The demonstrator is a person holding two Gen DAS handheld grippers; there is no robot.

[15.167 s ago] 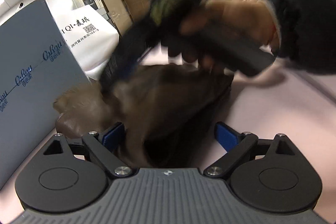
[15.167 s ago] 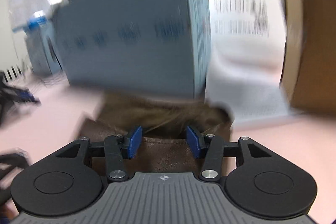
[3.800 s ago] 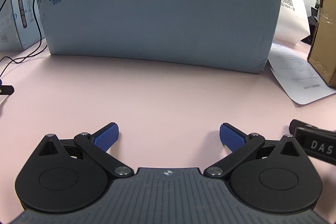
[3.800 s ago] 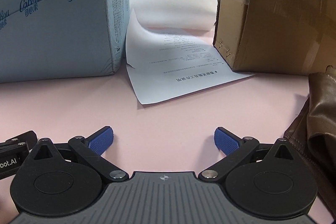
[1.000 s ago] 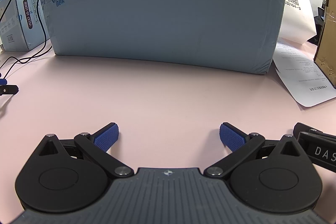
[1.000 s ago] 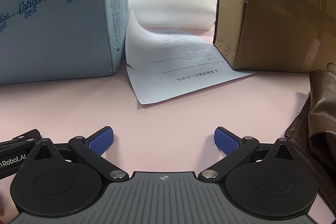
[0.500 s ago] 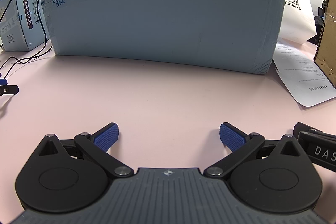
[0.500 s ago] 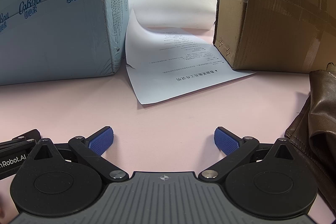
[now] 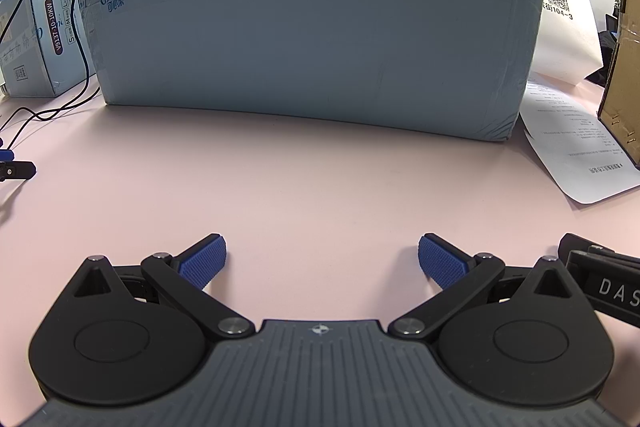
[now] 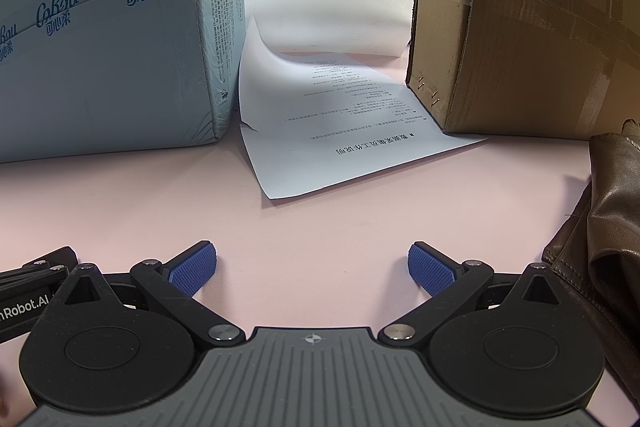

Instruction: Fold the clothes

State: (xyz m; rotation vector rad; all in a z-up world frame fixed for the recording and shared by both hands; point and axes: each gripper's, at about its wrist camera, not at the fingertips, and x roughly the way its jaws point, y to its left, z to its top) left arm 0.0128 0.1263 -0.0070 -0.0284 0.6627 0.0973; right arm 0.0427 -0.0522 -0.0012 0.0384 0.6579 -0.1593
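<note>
A: Where's the brown leather garment (image 10: 600, 227)?
B: Right edge of the right wrist view, just beside the right gripper (image 10: 312, 269), mostly cut off. Long axis can't tell.
A: Jaws?
B: Both wide apart, empty, low over the pink table (image 9: 320, 179). Left gripper (image 9: 322, 261) sees no garment, so right is nearer.
A: Obstacles?
B: Brown cardboard box (image 10: 520, 27) behind it, white printed sheet (image 10: 340, 131) centre, pale blue carton (image 9: 312, 27) upper frame. Probably swing right.
</note>
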